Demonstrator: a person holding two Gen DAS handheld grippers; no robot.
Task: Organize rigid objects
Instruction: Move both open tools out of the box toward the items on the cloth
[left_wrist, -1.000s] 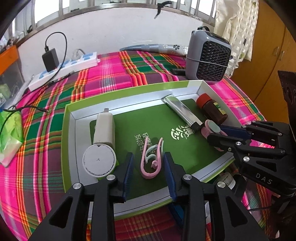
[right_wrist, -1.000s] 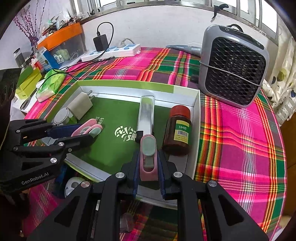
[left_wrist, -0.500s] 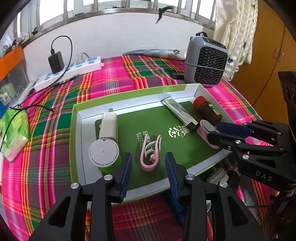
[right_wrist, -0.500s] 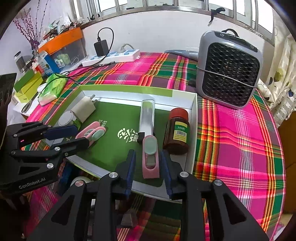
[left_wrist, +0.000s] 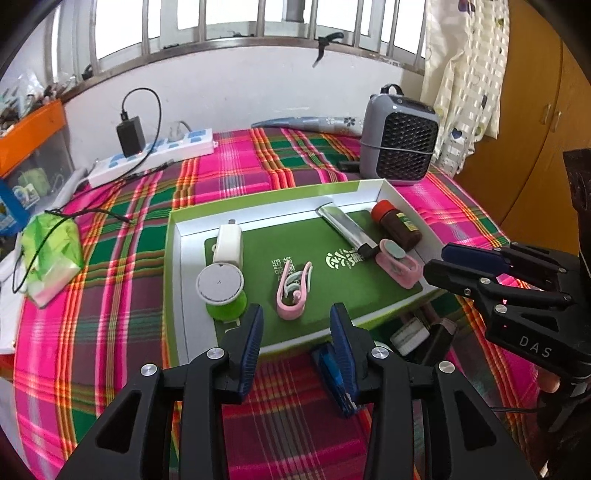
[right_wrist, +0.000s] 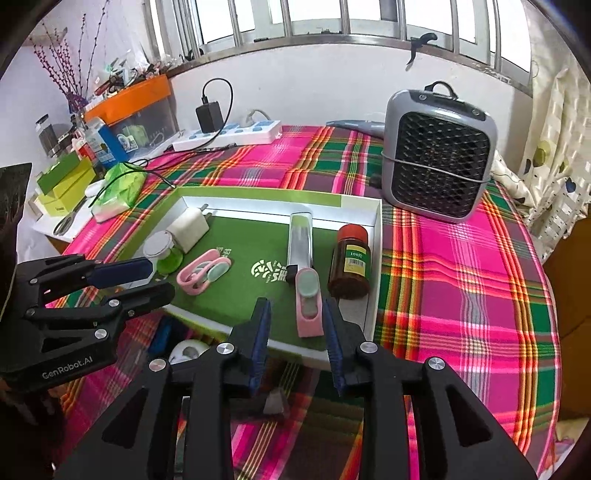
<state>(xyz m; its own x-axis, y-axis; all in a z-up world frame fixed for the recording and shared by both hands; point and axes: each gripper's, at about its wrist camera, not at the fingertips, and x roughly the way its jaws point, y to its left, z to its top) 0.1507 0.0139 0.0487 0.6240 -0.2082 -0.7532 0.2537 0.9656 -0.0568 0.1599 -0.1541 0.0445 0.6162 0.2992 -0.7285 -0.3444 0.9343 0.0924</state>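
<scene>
Just ahead of the right gripper (right_wrist: 295, 332), the pink clip (right_wrist: 309, 308) lies flat in the box (right_wrist: 376, 266), its long axis pointing away between the wide-open, empty jaws. Further left, the left gripper (left_wrist: 295, 332) is likewise spread and holds nothing, with the second pink clip (left_wrist: 293, 291) lying lengthwise just beyond its fingertips.

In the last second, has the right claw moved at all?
Yes. The right claw let go of the pink clip and drew back toward the near edge of the tray; the clip now lies beside the brown bottle.
</scene>
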